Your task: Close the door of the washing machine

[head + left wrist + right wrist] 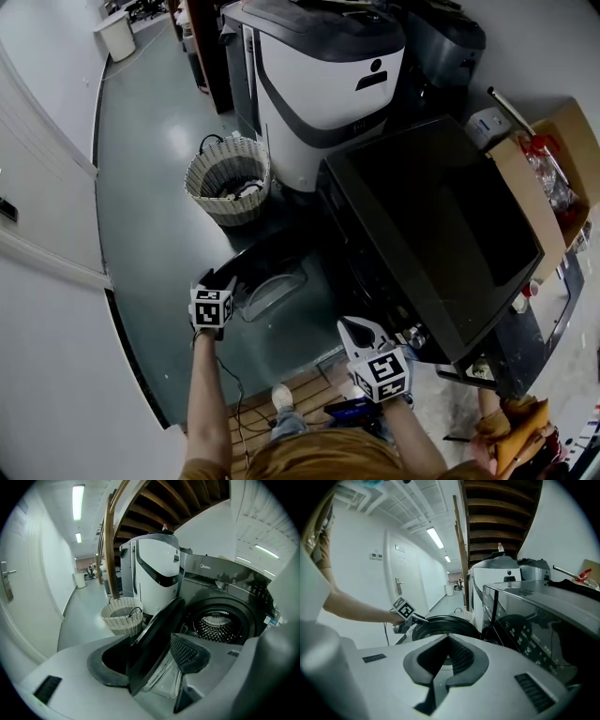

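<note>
The dark grey washing machine (441, 216) stands at the right with its round door (272, 277) swung open toward the floor side. My left gripper (220, 281) is at the door's outer edge. In the left gripper view the door's black rim (157, 630) and glass bowl lie between the jaws of that gripper (150, 637); the pads (187, 651) stand wide and I see no firm press on the door. Behind it the drum (216, 625) gapes. My right gripper (358, 333) hovers in front of the machine, shut (448, 637) and empty, pointing at the door (445, 623).
A wicker basket (228, 178) stands on the floor just beyond the door. A tall white-and-grey appliance (323, 84) is next to the machine. A cardboard box (553, 159) sits at the far right. A white wall (37, 234) runs along the left.
</note>
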Action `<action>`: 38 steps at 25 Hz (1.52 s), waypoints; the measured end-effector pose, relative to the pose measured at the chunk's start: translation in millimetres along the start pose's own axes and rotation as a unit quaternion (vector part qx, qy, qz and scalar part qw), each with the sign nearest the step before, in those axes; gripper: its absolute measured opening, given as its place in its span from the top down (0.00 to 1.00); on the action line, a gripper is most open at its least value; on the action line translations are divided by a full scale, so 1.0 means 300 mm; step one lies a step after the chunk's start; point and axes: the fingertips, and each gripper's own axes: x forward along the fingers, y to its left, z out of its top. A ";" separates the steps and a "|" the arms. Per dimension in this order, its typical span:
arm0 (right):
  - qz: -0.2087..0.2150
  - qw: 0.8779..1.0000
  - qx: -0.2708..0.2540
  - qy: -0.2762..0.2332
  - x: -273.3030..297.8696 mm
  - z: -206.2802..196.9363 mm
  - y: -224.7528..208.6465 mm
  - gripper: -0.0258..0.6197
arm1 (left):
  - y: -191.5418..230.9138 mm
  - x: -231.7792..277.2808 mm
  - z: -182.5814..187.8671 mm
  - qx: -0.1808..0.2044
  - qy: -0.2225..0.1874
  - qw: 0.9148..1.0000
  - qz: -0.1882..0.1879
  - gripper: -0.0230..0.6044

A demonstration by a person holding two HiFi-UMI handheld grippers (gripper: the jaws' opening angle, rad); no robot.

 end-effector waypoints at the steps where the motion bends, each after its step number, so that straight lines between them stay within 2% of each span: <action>1: -0.002 1.000 -0.001 0.000 -0.006 -0.001 -0.002 0.94 | -0.005 -0.001 -0.005 0.002 0.002 1.000 0.000 0.51; 7: -0.014 1.000 0.005 0.002 -0.037 -0.027 0.010 0.94 | -0.046 -0.014 -0.041 0.033 0.023 0.999 -0.004 0.52; 10: -0.016 1.000 0.005 0.001 -0.051 -0.034 0.031 0.94 | -0.058 -0.028 -0.055 0.022 0.022 0.999 -0.014 0.52; 25: -0.047 0.999 0.017 -0.003 -0.173 -0.088 0.078 0.94 | -0.113 -0.058 -0.093 0.022 0.040 0.999 -0.024 0.55; 38: -0.082 0.996 0.033 -0.012 -0.274 -0.130 0.059 0.94 | -0.175 -0.082 -0.122 0.010 0.049 0.998 -0.030 0.57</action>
